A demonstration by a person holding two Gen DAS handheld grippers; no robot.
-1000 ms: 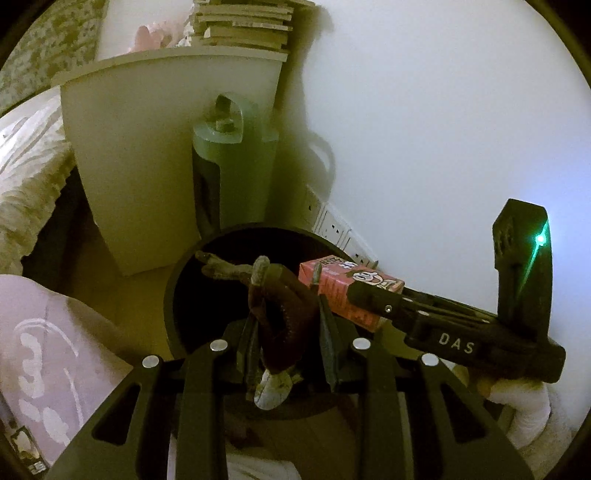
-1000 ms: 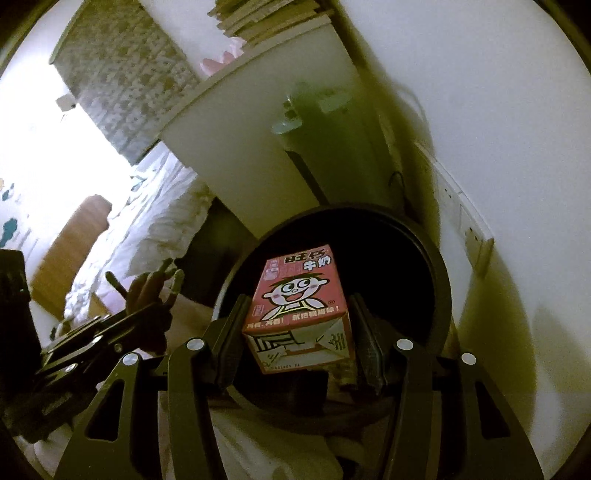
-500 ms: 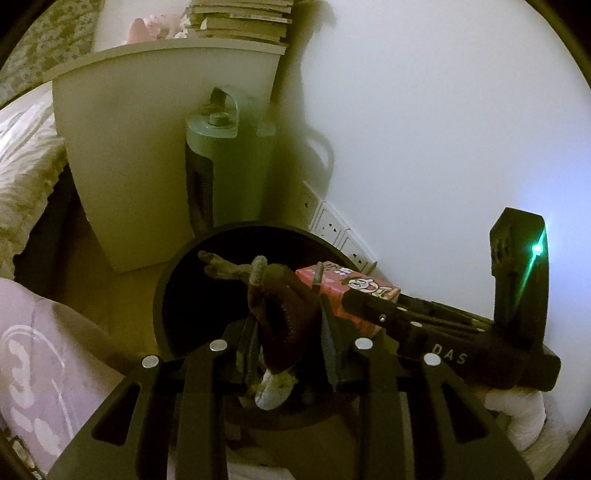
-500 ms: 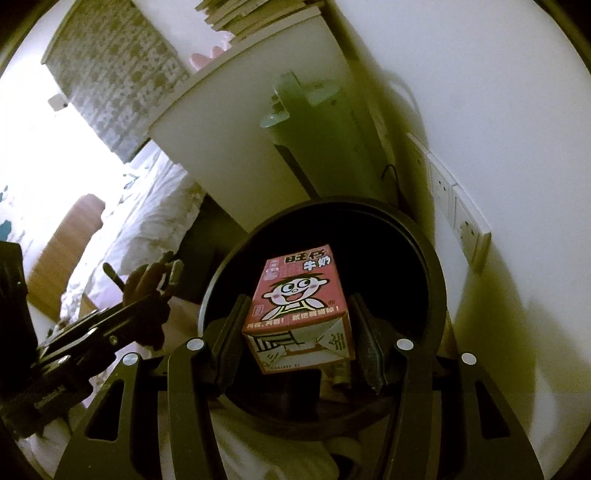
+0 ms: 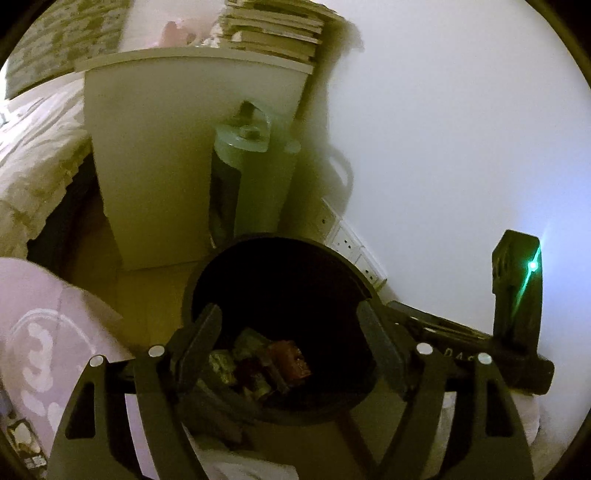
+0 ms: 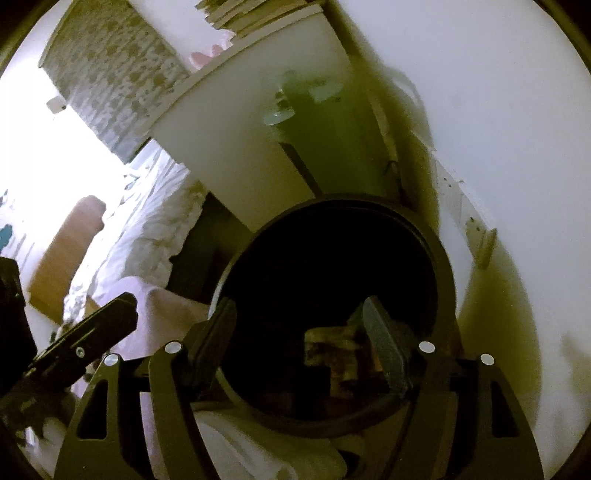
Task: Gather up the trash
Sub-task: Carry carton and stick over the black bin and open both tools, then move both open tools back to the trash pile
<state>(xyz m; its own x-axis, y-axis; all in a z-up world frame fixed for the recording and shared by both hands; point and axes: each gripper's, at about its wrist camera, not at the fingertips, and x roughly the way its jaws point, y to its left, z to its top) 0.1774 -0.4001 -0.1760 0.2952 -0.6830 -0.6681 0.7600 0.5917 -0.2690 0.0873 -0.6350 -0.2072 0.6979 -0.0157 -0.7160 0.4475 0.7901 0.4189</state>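
Trash lies in a dim heap at the bottom of the black bin; it looks light and crumply, so pinch a piece by its edge. Left gripper and right gripper hang spread wide over it, holding nothing. No writing is clear enough to read

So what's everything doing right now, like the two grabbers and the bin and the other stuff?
left gripper: open, empty, over the bin
right gripper: open, empty, over the bin
trash bin: upright, no lid, trash lying at the bottom
trash: inside the bin, in a loose pile
green canister: upright behind the bin, cap on
books: stacked on the white cabinet
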